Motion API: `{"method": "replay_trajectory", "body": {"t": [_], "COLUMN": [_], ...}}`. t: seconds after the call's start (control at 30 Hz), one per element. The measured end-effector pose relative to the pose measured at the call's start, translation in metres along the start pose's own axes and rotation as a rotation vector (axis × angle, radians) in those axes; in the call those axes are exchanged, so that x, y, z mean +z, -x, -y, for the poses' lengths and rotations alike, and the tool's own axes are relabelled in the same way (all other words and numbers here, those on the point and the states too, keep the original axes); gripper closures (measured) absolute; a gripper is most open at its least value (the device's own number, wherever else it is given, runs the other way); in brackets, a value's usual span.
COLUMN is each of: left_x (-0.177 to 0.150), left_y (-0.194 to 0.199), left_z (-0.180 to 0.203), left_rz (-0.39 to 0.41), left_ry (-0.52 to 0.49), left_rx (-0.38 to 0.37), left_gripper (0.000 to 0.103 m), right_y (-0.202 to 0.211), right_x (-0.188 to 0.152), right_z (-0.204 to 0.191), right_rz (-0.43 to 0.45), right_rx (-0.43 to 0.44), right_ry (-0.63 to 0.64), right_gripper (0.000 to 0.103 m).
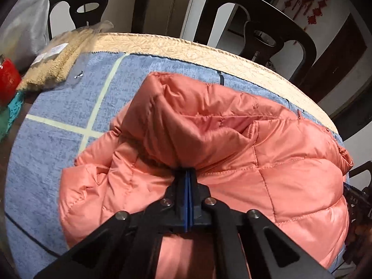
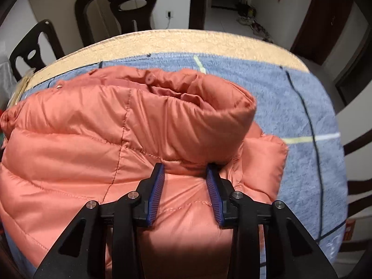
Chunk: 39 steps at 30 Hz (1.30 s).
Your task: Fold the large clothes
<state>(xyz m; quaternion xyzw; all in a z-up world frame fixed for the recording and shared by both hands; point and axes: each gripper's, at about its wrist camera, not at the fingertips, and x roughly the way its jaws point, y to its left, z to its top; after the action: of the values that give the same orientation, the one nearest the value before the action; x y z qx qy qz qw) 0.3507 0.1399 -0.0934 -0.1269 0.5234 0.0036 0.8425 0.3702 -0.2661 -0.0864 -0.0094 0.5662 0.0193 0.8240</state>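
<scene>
A salmon-orange quilted puffer jacket lies bunched on a blue blanket on the table. My left gripper is shut on a fold of the jacket, its blue pads pressed together. In the right wrist view the jacket fills the left and middle. My right gripper is open, its blue pads apart over the jacket just below a rolled fold, holding nothing. The right gripper's body shows at the right edge of the left wrist view.
A beige quilted cover lies under the blanket along the table's far edge. Dark chairs stand behind the table. A beige fleece bundle and a red object sit at the left. A chair stands beyond the table.
</scene>
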Motion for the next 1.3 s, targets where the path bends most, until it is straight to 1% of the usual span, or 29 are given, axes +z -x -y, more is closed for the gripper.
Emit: {"method": "replay_trajectory", "body": {"t": [0.1, 0.2, 0.3, 0.37, 0.4, 0.47, 0.53, 0.57, 0.67, 0.73, 0.8, 0.87, 0.9, 1.0, 1.03, 1.07, 1.17, 1.2, 1.3], "left_x": [-0.009, -0.014, -0.010, -0.004, 0.000, 0.003, 0.003, 0.003, -0.012, -0.029, -0.047, -0.062, -0.067, -0.065, -0.063, -0.061, -0.065, -0.066, -0.067], "left_y": [-0.003, -0.006, -0.013, -0.014, -0.012, -0.001, 0.017, 0.026, 0.061, 0.071, 0.063, 0.047, 0.036, 0.019, 0.016, 0.014, 0.009, 0.007, 0.002], "left_z": [0.008, 0.011, 0.017, 0.024, 0.028, 0.032, 0.038, 0.041, 0.066, 0.085, 0.105, 0.114, 0.113, 0.099, 0.097, 0.098, 0.108, 0.109, 0.103], "left_rz": [0.036, 0.057, 0.046, 0.021, 0.006, -0.005, 0.003, 0.015, 0.063, 0.059, 0.020, -0.021, -0.032, -0.068, -0.076, -0.080, -0.063, -0.060, -0.063], "left_ry": [-0.047, -0.065, -0.085, -0.121, -0.135, -0.133, -0.115, -0.112, -0.129, -0.165, -0.208, -0.242, -0.241, -0.153, -0.144, -0.150, -0.221, -0.220, -0.171], "left_rx": [0.032, 0.045, 0.063, 0.101, 0.120, 0.129, 0.099, 0.078, -0.025, -0.079, -0.112, -0.089, -0.077, -0.116, -0.120, -0.114, -0.068, -0.065, -0.086], "left_gripper": [0.099, 0.099, 0.099, 0.099, 0.099, 0.100, 0.100, 0.100, 0.100, 0.100, 0.099, 0.099, 0.099, 0.099, 0.099, 0.099, 0.099, 0.099, 0.099], "right_y": [-0.003, -0.001, 0.000, 0.002, 0.003, 0.019, 0.040, 0.053, 0.083, 0.089, 0.083, 0.069, 0.063, 0.052, 0.049, 0.048, 0.042, 0.040, 0.040], "right_x": [-0.005, -0.008, -0.005, 0.003, 0.008, 0.009, 0.005, 0.000, -0.020, -0.034, -0.052, -0.065, -0.066, -0.062, -0.060, -0.059, -0.064, -0.065, -0.067], "right_z": [0.003, 0.001, -0.001, 0.001, 0.001, 0.004, -0.002, -0.010, -0.033, -0.047, -0.064, -0.073, -0.072, -0.065, -0.066, -0.067, -0.075, -0.074, -0.073], "right_rz": [0.016, 0.033, 0.004, -0.039, -0.049, -0.043, -0.001, 0.023, 0.066, 0.061, 0.030, 0.002, -0.007, -0.037, -0.044, -0.042, -0.025, -0.023, -0.031], "right_rx": [0.004, -0.012, -0.021, -0.007, -0.002, 0.016, 0.050, 0.068, 0.103, 0.128, 0.131, 0.074, 0.071, 0.091, 0.085, 0.076, 0.043, 0.046, 0.052], "right_ry": [-0.007, 0.008, 0.023, 0.013, 0.004, -0.031, -0.025, 0.001, 0.071, 0.100, 0.155, 0.200, 0.196, 0.147, 0.148, 0.156, 0.198, 0.187, 0.167], "right_gripper": [0.067, 0.067, 0.067, 0.067, 0.067, 0.067, 0.067, 0.067, 0.067, 0.067, 0.067, 0.067, 0.067, 0.067, 0.067, 0.067, 0.067, 0.067, 0.067]}}
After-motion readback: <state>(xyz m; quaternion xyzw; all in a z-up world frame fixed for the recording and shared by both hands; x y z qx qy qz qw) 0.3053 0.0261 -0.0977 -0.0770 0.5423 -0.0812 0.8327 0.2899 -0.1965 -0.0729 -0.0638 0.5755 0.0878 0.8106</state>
